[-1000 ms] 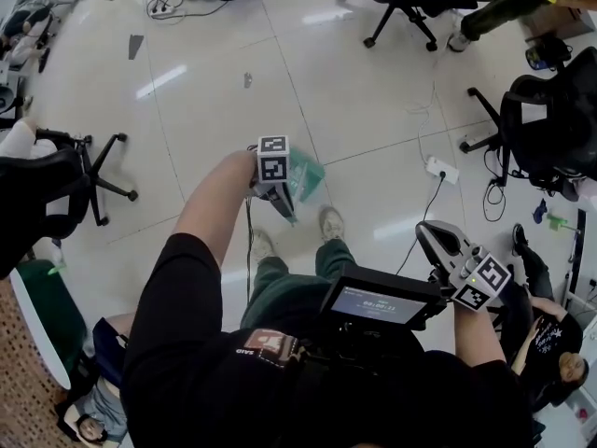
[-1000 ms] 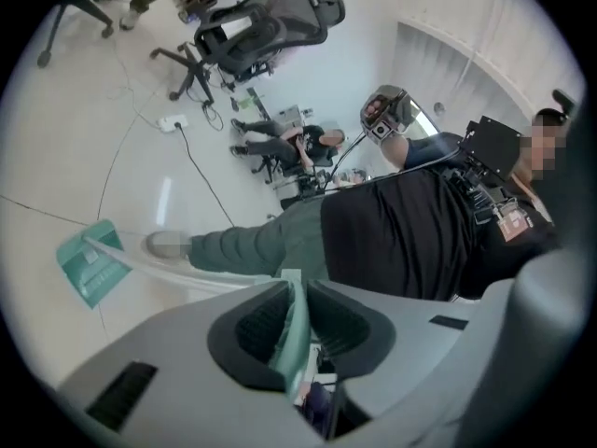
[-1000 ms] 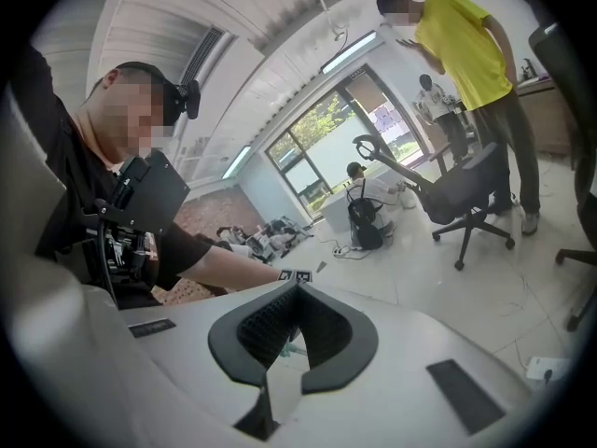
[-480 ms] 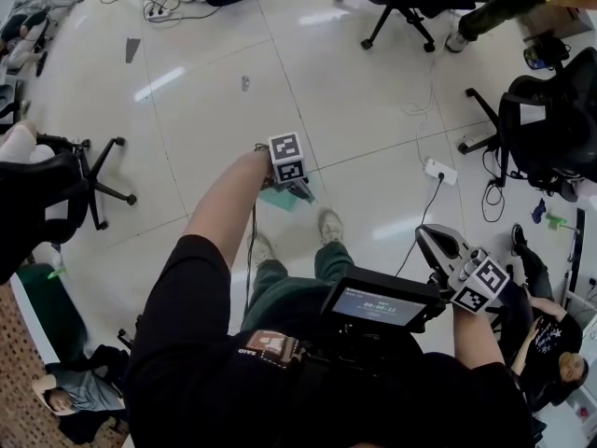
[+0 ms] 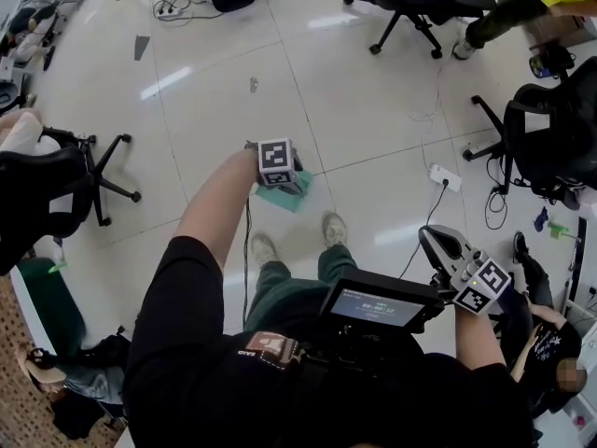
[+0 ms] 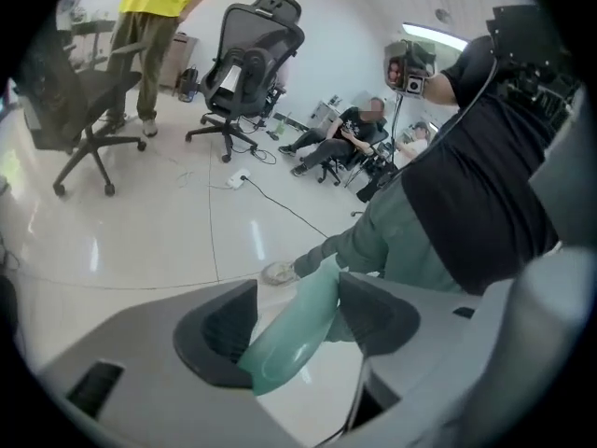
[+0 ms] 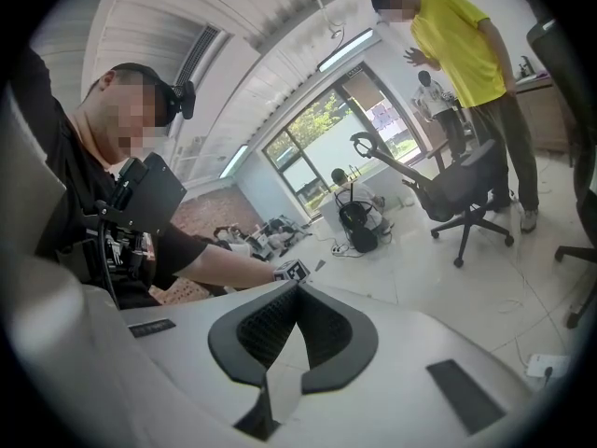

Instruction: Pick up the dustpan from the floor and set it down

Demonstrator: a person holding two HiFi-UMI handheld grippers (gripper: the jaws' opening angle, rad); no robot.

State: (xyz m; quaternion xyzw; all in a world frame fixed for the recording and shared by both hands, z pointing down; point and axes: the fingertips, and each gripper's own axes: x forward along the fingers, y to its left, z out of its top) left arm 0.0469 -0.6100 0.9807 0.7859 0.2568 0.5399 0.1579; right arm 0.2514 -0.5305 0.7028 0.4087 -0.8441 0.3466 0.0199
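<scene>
- The left claw [image 6: 297, 287] points steeply down at the tiled floor [image 5: 215, 91]; its jaws stand wide and have just been opening
- The green dustpan [image 5: 298, 200] sits low on the floor directly under this claw, with its pan showing just past the claw's tips in the head view
- The dustpan's handle runs slantwise up through the gap between the two pads, and neither pad clamps it
- Just beyond the left claw's tips, towards the person, a light shoe [image 6: 280, 272] stands on the floor
- The right claw [image 7: 298, 297] is held well apart from the left one at the person's other side, nearly level, its jaws closed tip to tip with nothing between them
- A white power strip [image 5: 444, 177] lies on the floor ahead of the right claw
</scene>
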